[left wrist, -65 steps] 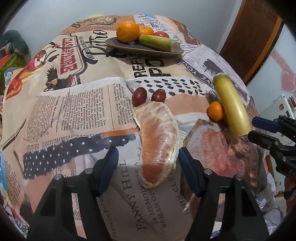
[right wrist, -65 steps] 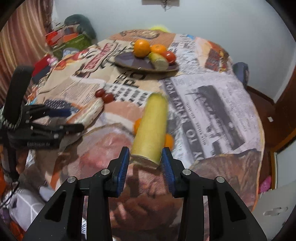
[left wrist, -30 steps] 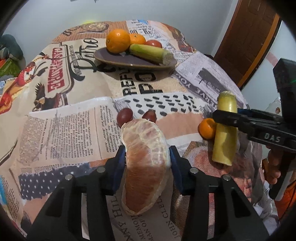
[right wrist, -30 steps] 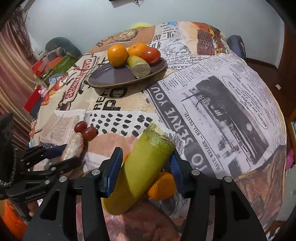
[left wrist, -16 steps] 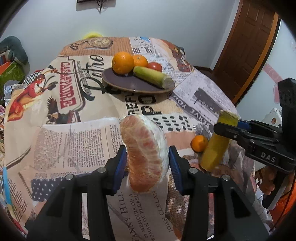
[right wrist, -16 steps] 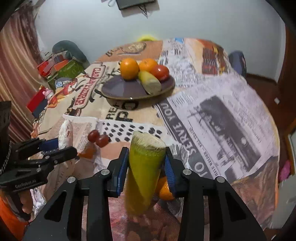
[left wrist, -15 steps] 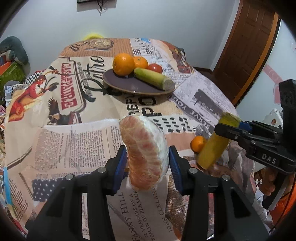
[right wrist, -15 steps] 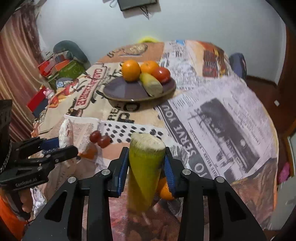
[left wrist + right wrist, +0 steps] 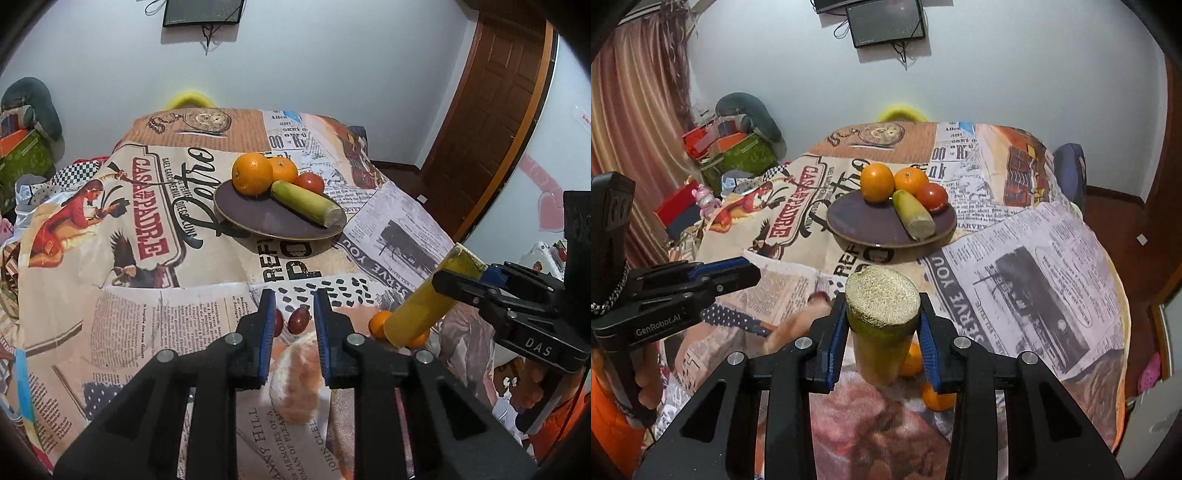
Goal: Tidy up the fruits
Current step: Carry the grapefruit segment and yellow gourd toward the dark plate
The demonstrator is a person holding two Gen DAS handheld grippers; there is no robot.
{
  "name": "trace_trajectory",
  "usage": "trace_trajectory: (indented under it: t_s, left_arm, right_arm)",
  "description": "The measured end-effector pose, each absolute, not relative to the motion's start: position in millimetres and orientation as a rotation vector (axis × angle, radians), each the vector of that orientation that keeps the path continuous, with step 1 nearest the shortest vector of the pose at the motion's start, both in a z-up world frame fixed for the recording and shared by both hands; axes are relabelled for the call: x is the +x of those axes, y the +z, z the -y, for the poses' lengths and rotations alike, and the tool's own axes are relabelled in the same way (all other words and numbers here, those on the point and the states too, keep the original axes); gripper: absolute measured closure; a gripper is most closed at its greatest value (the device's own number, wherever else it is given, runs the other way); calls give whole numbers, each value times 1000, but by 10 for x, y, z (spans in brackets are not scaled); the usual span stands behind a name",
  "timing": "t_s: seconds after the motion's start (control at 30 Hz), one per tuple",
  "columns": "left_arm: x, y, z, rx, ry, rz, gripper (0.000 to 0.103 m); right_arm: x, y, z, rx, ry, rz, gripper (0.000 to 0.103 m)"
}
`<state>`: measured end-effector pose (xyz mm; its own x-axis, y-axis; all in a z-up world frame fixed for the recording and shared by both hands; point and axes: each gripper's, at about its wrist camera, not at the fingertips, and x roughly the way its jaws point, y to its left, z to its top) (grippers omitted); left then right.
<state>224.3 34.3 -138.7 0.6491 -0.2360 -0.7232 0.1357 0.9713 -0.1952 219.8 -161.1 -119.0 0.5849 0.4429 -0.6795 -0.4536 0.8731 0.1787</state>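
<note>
My left gripper is raised above the table and empty, its jaws close together with a narrow gap. The peeled pomelo segment lies on the cloth below it. My right gripper is shut on a yellow-green sugarcane piece, held tilted in the air; it also shows in the left wrist view. A dark plate at the table's far side holds two oranges, a tomato and another cane piece.
Two dark red grapes lie just beyond the pomelo segment. Small oranges lie on the cloth under the held cane. Boxes and clutter stand off the table's left. A wooden door is at the right.
The pomelo segment has dropped out of my left gripper onto the cloth, and the left jaws have closed nearly together. Both grippers have risen; the right still holds the cane.
</note>
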Motion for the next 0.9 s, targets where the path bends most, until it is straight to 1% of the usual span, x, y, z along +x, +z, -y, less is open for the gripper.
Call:
trace_trajectory:
  t_s: [0.07, 0.1, 0.13, 0.2, 0.23, 0.53, 0.7, 0.9]
  left_arm:
    - [2256, -1440, -361, -126, -201, -858, 81]
    - [2263, -1476, -368, -126, -202, -872, 75]
    - [2269, -1528, -372, -129, -203, -890, 63]
    - [2269, -1657, -378, -144, -206, -925, 50]
    - [2257, -1719, -363, -143, -213, -939, 48]
    - [2327, -2300, -94, -79, -265, -1113, 48]
    - [2336, -2356, -53, -68, -255, -1090, 48]
    - [2326, -2337, -127, -102, -263, -1089, 56]
  right_arm:
    - [2201, -1197, 1611, -14, 522, -790, 71]
    - [2199, -1202, 1612, -16, 522, -791, 71]
    - [2202, -1213, 1613, -17, 521, -793, 71]
    - [2202, -1229, 1620, -18, 521, -798, 71]
    - [2202, -1232, 1623, -18, 521, -800, 71]
    - [2212, -1207, 1692, -6, 517, -796, 71]
    - [2206, -1213, 1705, -6, 516, -801, 71]
    - [2205, -1216, 1713, -3, 517, -804, 71]
